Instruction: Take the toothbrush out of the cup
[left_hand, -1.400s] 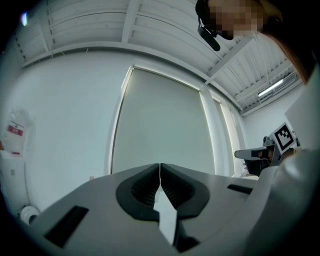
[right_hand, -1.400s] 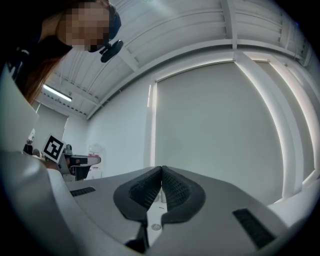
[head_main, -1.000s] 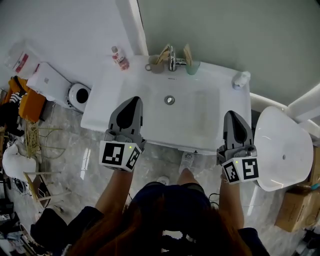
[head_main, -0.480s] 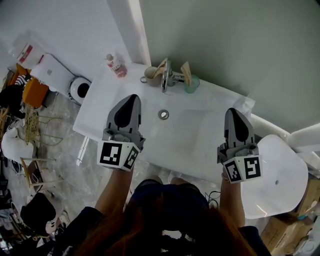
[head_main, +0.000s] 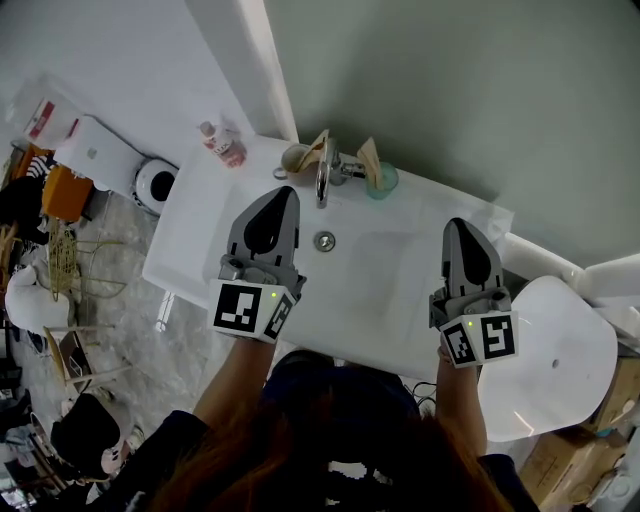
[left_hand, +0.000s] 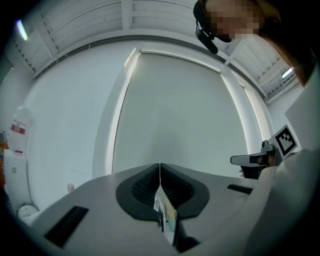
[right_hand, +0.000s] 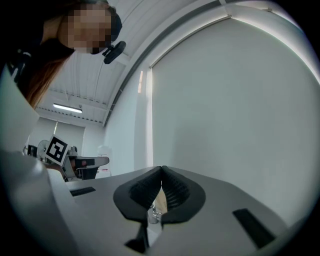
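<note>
On the white sink (head_main: 200, 235), a beige cup (head_main: 295, 160) stands left of the chrome tap (head_main: 322, 178) and a green cup (head_main: 381, 181) right of it. A pale toothbrush leans out of each: one (head_main: 317, 142) in the beige cup, one (head_main: 367, 153) in the green. My left gripper (head_main: 283, 193) hovers over the basin just short of the beige cup, shut and holding nothing. My right gripper (head_main: 459, 226) is over the basin's right side, well short of the green cup, also shut and bare. Both gripper views face the grey wall, with the left gripper (left_hand: 160, 167) and the right gripper (right_hand: 162, 170) closed.
A pink-labelled bottle (head_main: 221, 143) stands on the sink's back left corner. The drain (head_main: 324, 241) lies between the grippers. A white round-topped seat (head_main: 555, 360) is right of the sink, and a white unit (head_main: 105, 155) with clutter sits on the floor to the left.
Both grippers have moved forward across the basin toward the tap and cups, the left one coming close to the beige cup. Their jaws stayed shut.
</note>
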